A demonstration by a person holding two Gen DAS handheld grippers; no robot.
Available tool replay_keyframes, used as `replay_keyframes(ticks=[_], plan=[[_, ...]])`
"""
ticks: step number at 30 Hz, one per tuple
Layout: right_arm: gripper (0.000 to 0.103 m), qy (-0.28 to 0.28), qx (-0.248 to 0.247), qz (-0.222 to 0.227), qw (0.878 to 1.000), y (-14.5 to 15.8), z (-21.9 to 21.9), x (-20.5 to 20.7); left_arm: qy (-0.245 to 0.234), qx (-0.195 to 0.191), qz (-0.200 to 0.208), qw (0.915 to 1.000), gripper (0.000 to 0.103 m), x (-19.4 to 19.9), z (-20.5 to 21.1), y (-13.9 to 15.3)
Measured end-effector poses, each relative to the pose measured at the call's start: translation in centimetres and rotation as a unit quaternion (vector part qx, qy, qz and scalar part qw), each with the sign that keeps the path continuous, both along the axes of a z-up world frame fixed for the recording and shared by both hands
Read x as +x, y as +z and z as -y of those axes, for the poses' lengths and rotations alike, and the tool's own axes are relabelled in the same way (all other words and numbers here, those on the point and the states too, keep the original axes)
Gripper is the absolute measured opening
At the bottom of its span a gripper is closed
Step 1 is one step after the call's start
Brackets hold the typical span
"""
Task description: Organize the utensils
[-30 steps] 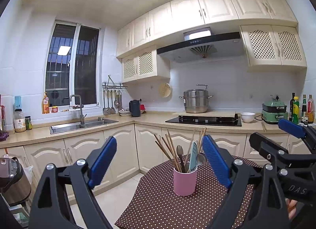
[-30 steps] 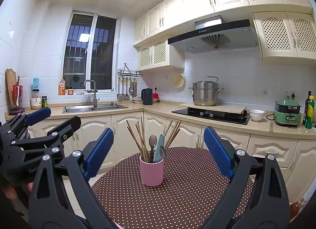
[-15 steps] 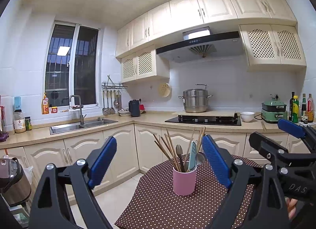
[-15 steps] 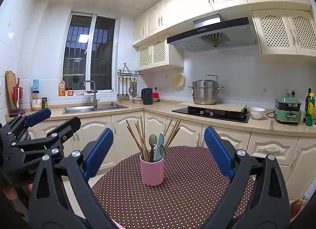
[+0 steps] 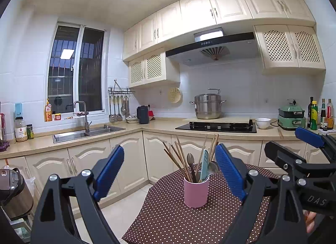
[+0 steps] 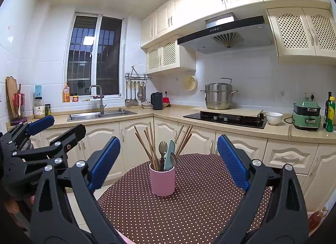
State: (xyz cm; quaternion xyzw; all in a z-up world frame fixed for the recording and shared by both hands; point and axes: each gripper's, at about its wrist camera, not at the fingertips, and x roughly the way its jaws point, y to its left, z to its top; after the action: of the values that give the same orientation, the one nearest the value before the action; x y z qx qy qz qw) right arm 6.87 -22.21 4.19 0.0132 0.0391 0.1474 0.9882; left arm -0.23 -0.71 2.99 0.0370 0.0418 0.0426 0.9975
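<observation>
A pink cup (image 5: 196, 191) (image 6: 162, 181) stands upright on a round table with a brown polka-dot cloth (image 5: 168, 218) (image 6: 189, 202). Inside it are several wooden chopsticks (image 5: 178, 160) (image 6: 147, 145), a dark fork (image 5: 190, 158) (image 6: 162, 147), a pale teal utensil (image 5: 204, 165) (image 6: 170, 153) and a metal spoon (image 5: 212, 167) (image 6: 173, 158). My left gripper (image 5: 170, 173) is open and empty, hovering short of the cup. My right gripper (image 6: 168, 163) is open and empty too, the cup centred between its fingers but farther off. Each gripper shows at the edge of the other's view.
Cream cabinets and a beige counter (image 6: 231, 118) run behind the table, with a sink (image 6: 100, 115), a black hob (image 6: 226, 119) carrying a steel pot (image 6: 218, 96), a white bowl (image 6: 274, 118), a green appliance (image 6: 306, 115) and bottles (image 5: 314, 115). A rice cooker (image 5: 12, 191) sits low at left.
Both views have shifted very slightly; the cup and utensils stay put and both grippers remain open.
</observation>
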Motion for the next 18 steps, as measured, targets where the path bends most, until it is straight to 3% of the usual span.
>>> replay_keyframes(ticks=[18], plan=[[0.092,0.000,0.000,-0.002,1.000,-0.10,-0.02,0.09,0.000,0.001,-0.002,1.0000,0.087,0.19,-0.12,-0.28]])
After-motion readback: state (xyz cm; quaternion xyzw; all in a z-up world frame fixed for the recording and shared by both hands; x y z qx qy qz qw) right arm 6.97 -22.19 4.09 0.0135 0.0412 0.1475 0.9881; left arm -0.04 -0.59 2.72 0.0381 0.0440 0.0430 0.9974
